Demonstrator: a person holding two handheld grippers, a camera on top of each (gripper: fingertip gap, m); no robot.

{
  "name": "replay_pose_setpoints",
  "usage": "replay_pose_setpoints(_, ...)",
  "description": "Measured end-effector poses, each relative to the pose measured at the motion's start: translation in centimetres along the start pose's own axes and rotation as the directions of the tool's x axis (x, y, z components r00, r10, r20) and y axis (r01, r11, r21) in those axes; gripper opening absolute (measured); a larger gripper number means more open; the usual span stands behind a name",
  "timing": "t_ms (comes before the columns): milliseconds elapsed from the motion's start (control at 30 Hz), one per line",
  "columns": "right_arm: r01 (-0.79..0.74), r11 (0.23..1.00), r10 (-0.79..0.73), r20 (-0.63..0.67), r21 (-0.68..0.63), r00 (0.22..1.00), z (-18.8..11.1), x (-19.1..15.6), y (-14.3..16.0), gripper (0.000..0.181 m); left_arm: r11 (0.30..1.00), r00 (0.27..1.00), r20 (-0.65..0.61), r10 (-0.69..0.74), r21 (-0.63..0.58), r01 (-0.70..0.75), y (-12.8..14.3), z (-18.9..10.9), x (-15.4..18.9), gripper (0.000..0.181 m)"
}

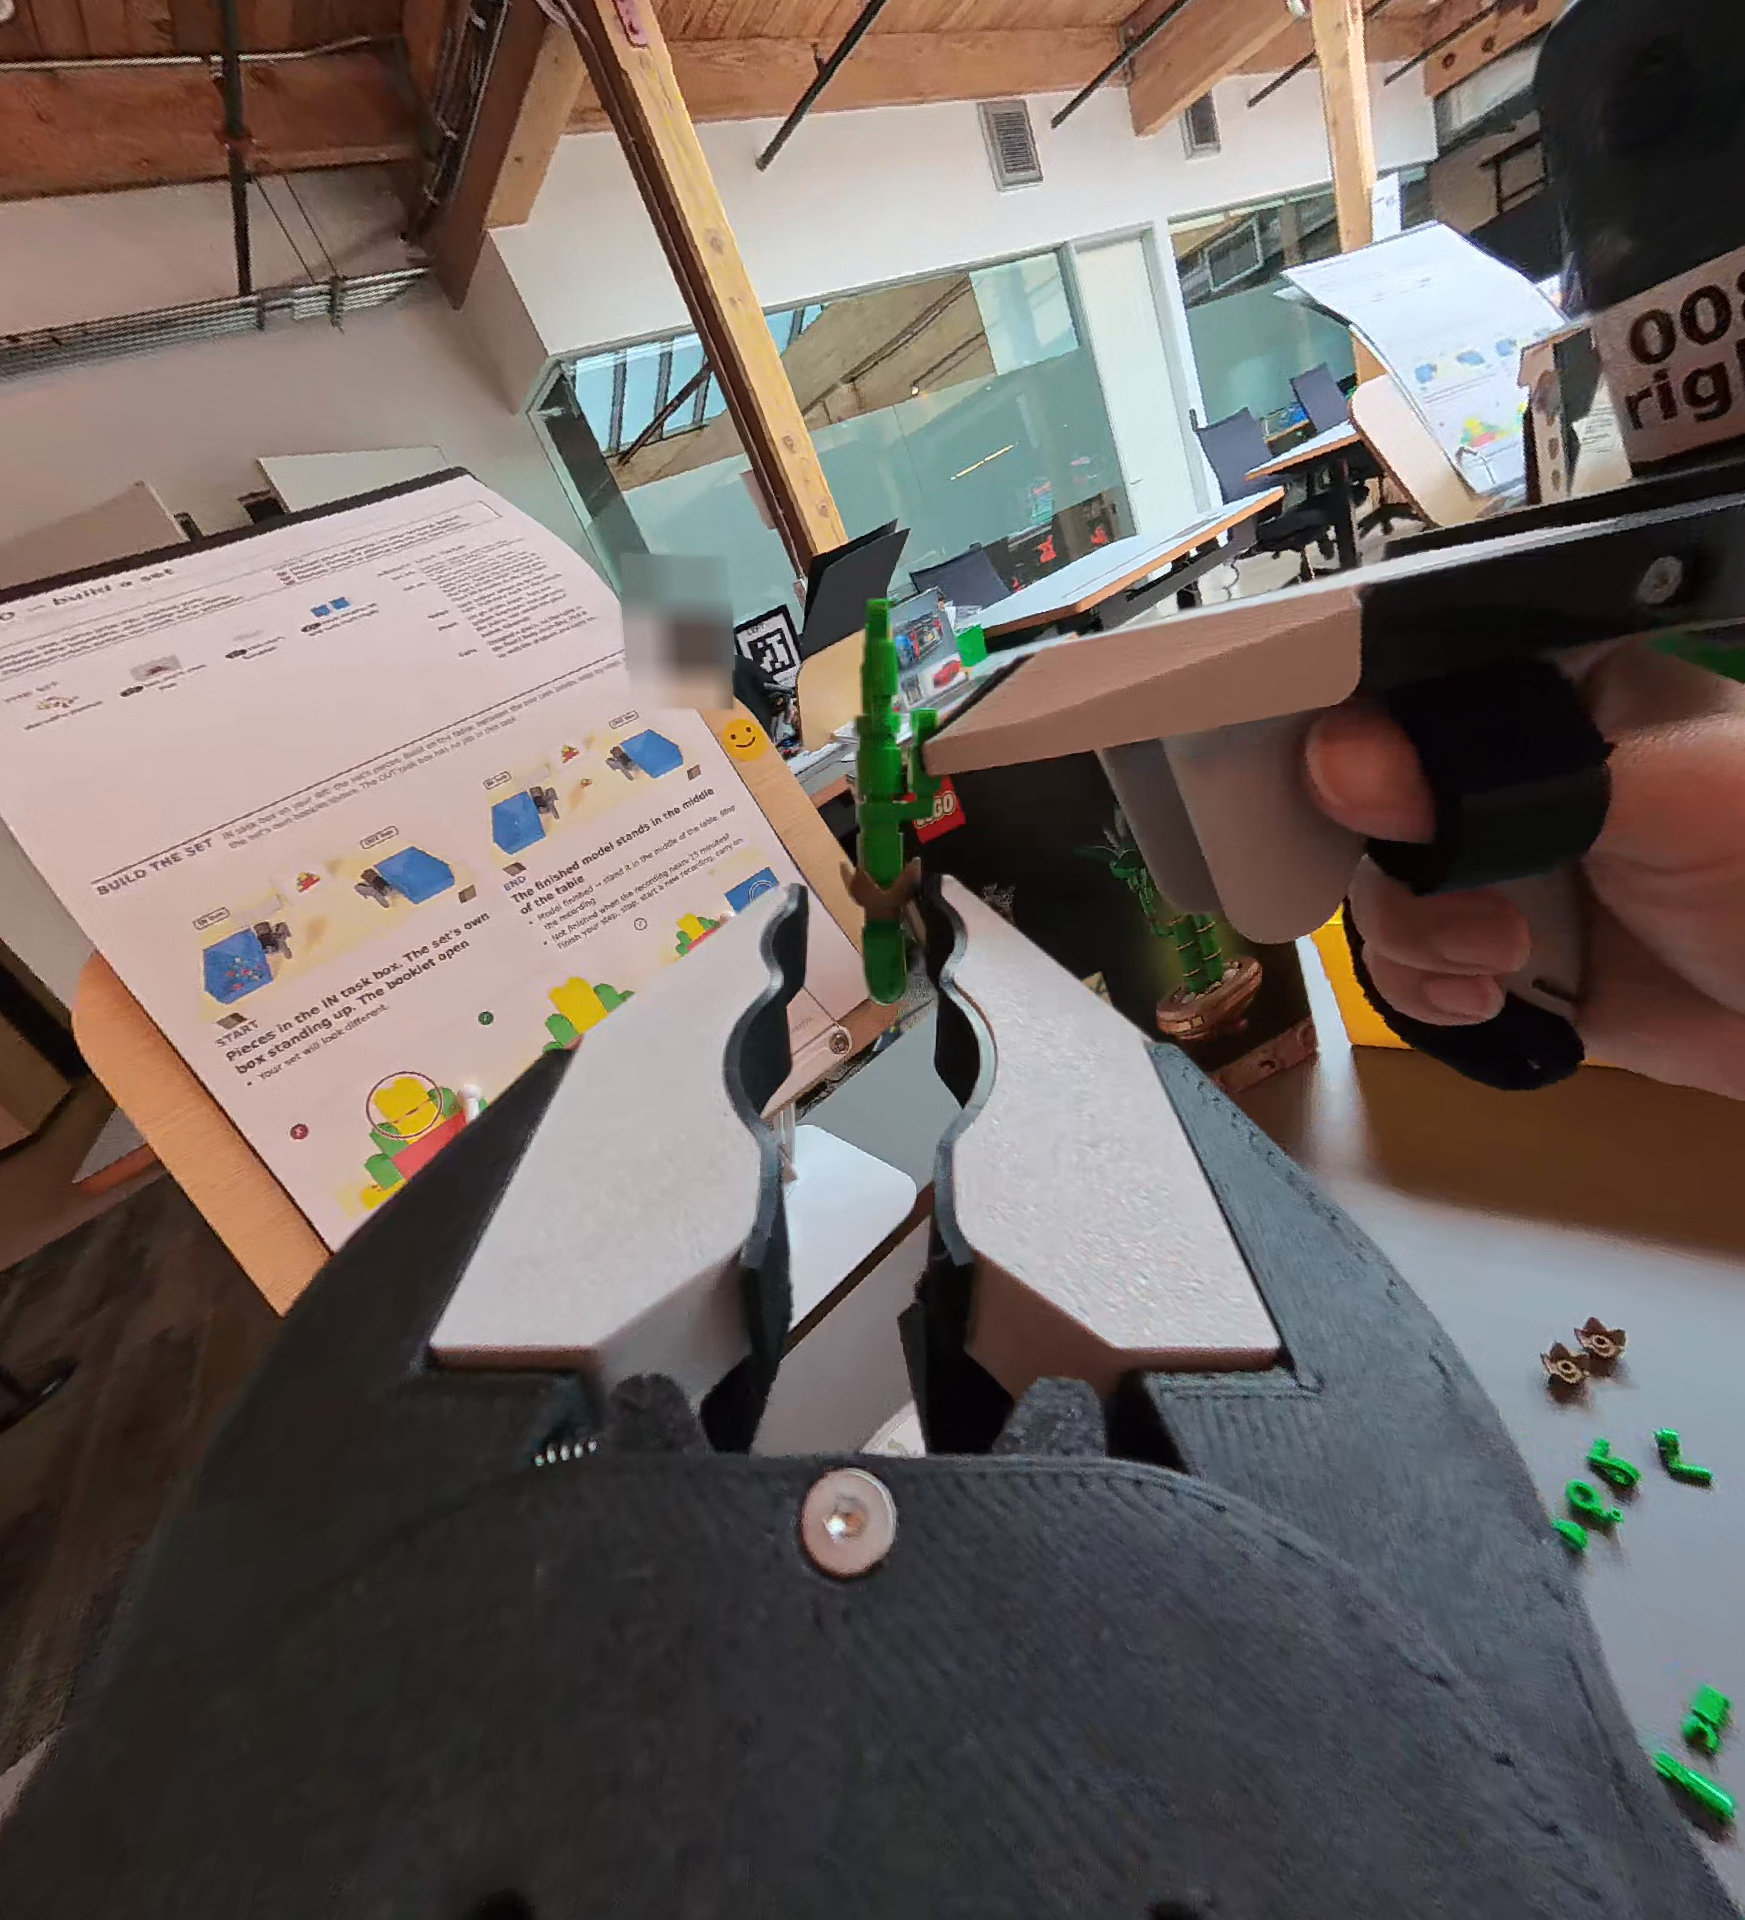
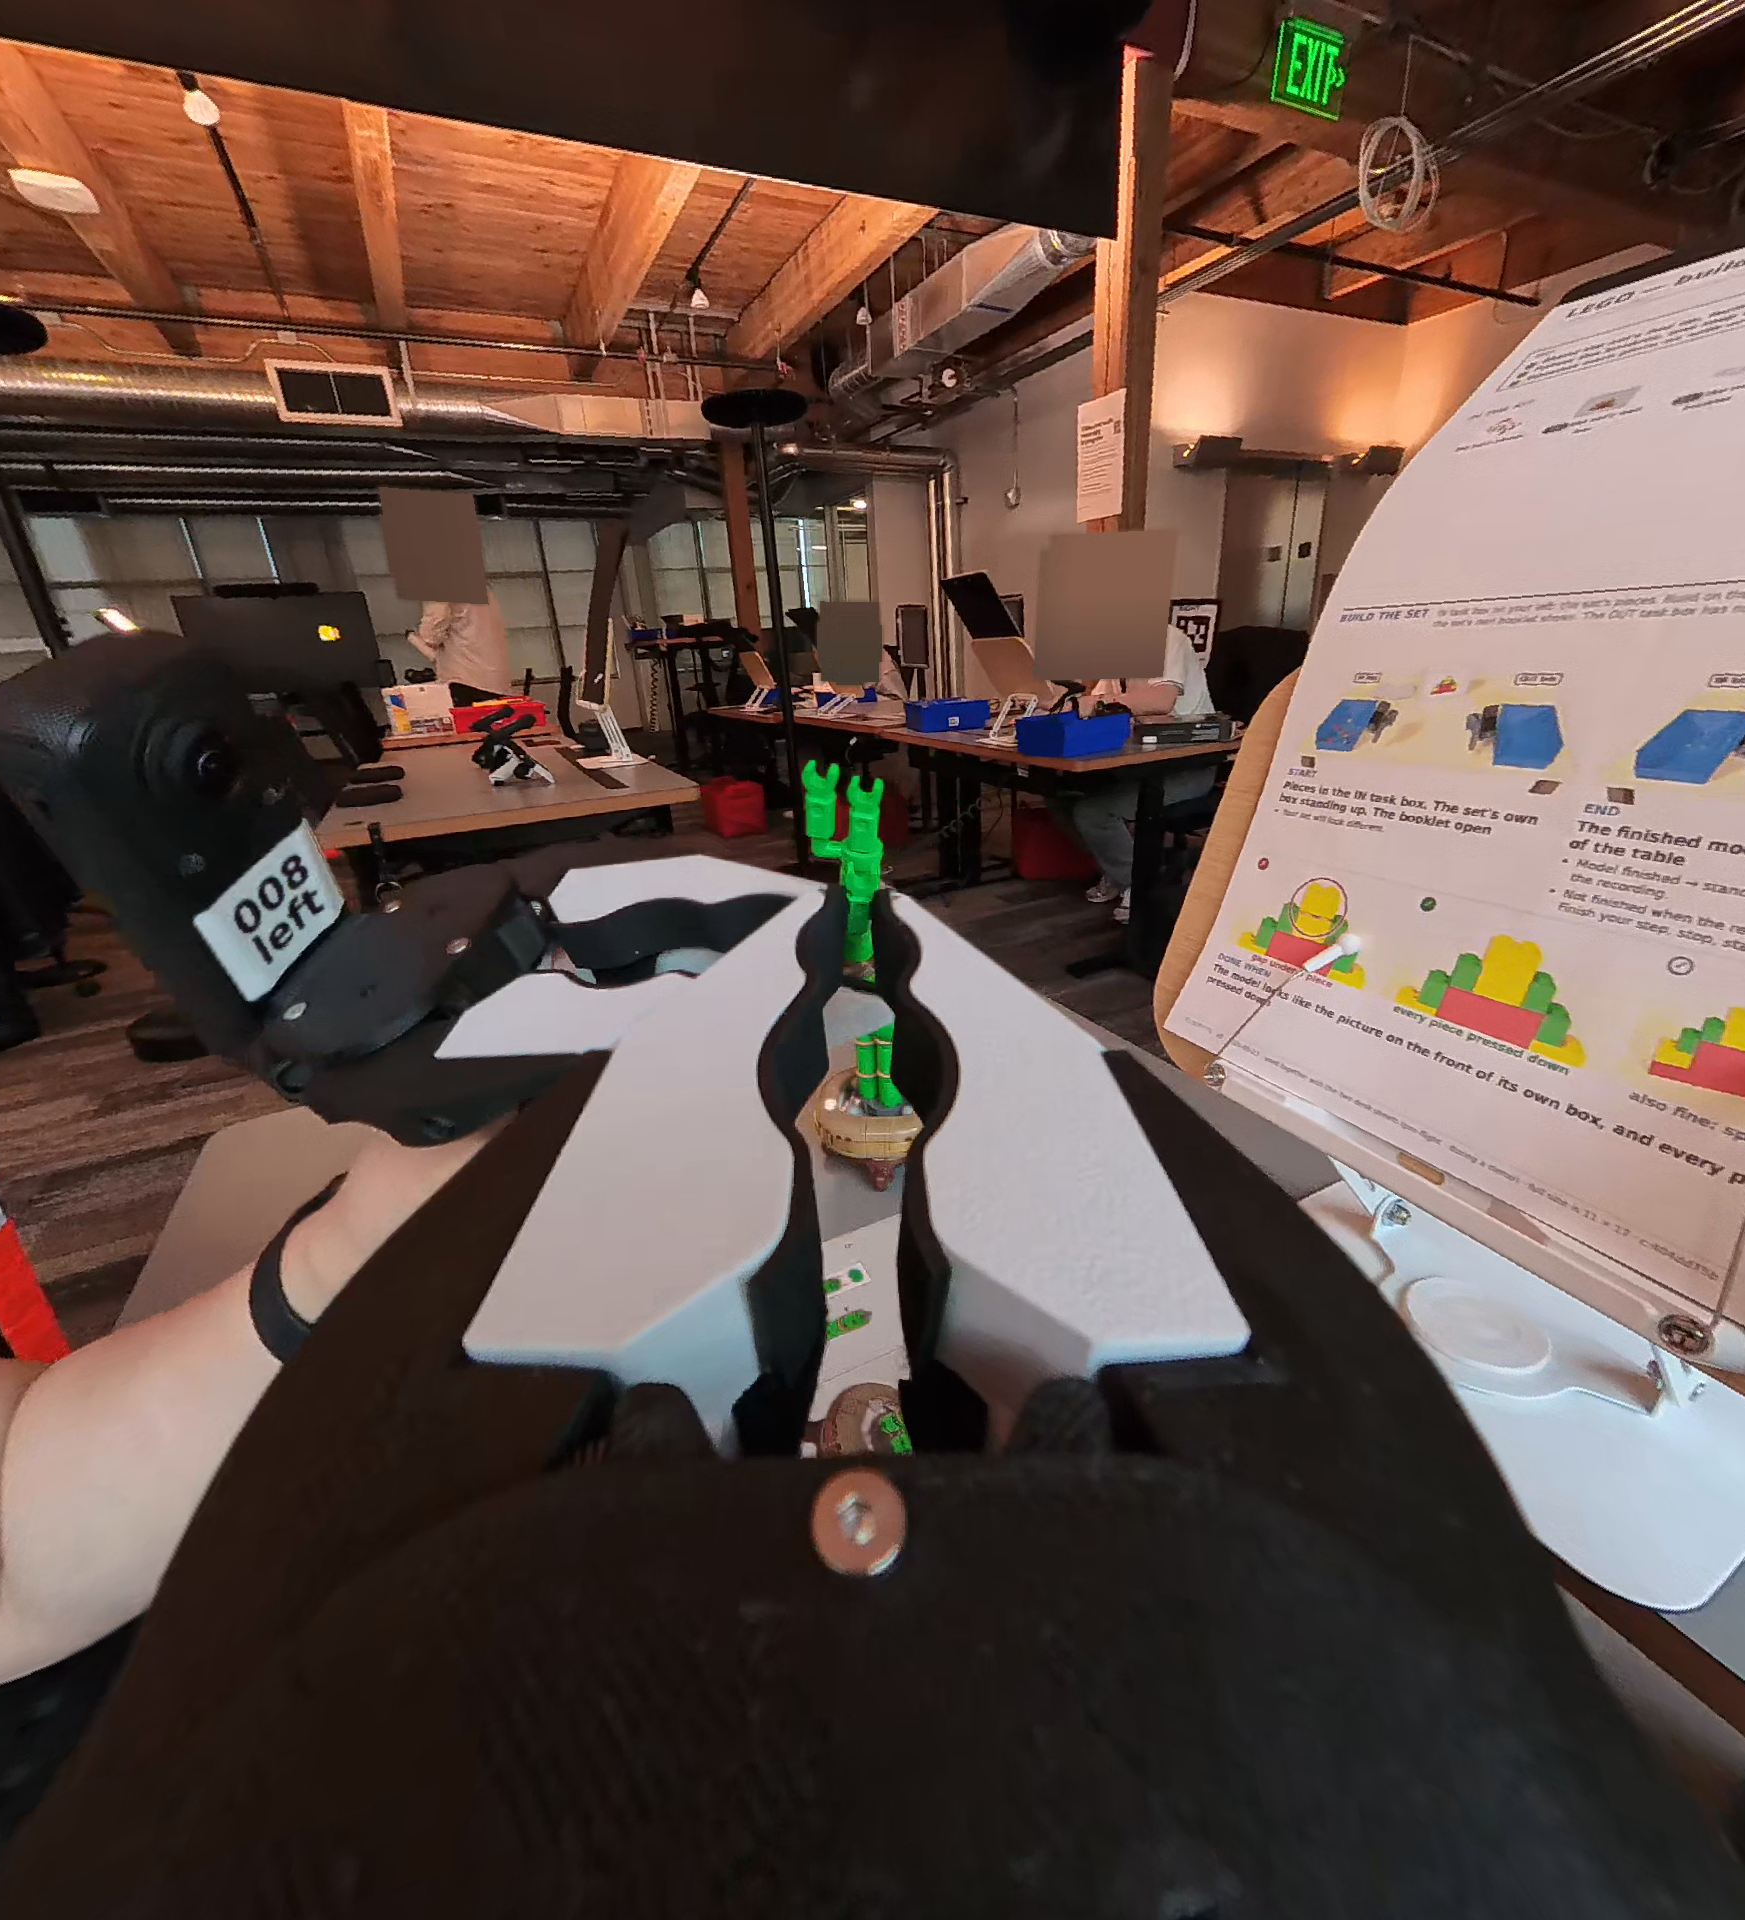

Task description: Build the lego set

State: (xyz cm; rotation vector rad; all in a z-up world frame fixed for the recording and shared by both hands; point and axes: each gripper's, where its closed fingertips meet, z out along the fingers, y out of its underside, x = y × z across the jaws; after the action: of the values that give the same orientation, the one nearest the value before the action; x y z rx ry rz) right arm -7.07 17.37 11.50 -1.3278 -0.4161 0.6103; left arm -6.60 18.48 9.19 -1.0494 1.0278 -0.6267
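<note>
**Stalk alignment mid-air, both grippers on one piece**

Green stalk [image 1: 883, 790] sits upright above the table [image 1: 1533, 1247], well off the pot base [image 2: 866, 1117]. Right gripper [image 2: 855, 914] is clamped on its mid section. Left gripper [image 1: 873, 925] has its tips beside the lower end near the brown collar [image 1: 883, 883]; can't tell whether it's gripping. Best approach: hold the right steady, push along the stalk's axis only, no twist. Loose green bits [image 1: 1616, 1475] lie on the table; avoid sweeping them.

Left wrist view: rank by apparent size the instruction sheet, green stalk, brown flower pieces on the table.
1. Instruction sheet, largest by far.
2. Green stalk, a thin strip, held up in the air.
3. Brown flower pieces, tiny; the two look alike, so unranked between them.
</note>
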Motion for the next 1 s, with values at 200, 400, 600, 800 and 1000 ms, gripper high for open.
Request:
replay_pose_setpoints(200, 0.001, 1.000, 0.000, 0.009, -0.022, 1.000, 0.4, -0.6, 0.3, 0.002, 1.000, 0.999, 0.024, 0.025, -0.011, -0.025, 0.2, 0.1, 0.0, 0.012)
replay_pose_setpoints(400, 0.001, 0.999, -0.001, 0.010, -0.033, 1.000, 0.5, -0.5, 0.5, 0.002, 0.998, 0.998, -0.051, -0.047, -0.032, 0.045, 0.5, 0.0, 0.3, 0.011)
replay_pose_setpoints(600, 0.024, 0.999, -0.024, 0.017, -0.046, 1.000, 0.2, -0.7, 0.1, 0.013, 0.969, 0.944, -0.220, -0.245, -0.044, 0.242, 0.1, -0.2, 1.6, 0.010)
replay_pose_setpoints(800, 0.055, 0.998, -0.061, 0.167, 0.038, 0.984, -1.5, -1.9, -1.7, 0.026, 0.797, 0.610, -0.577, -0.543, -0.125, 0.591, -2.8, -2.0, 4.1, 0.010)
replay_pose_setpoints(1000, -0.160, 0.984, 0.116, 0.407, 0.077, 0.906, -3.7, -2.9, -3.0, 0.024, 0.761, 0.510, -0.648, -0.566, -0.172, 0.625, -3.6, -2.8, 4.8, 0.010)
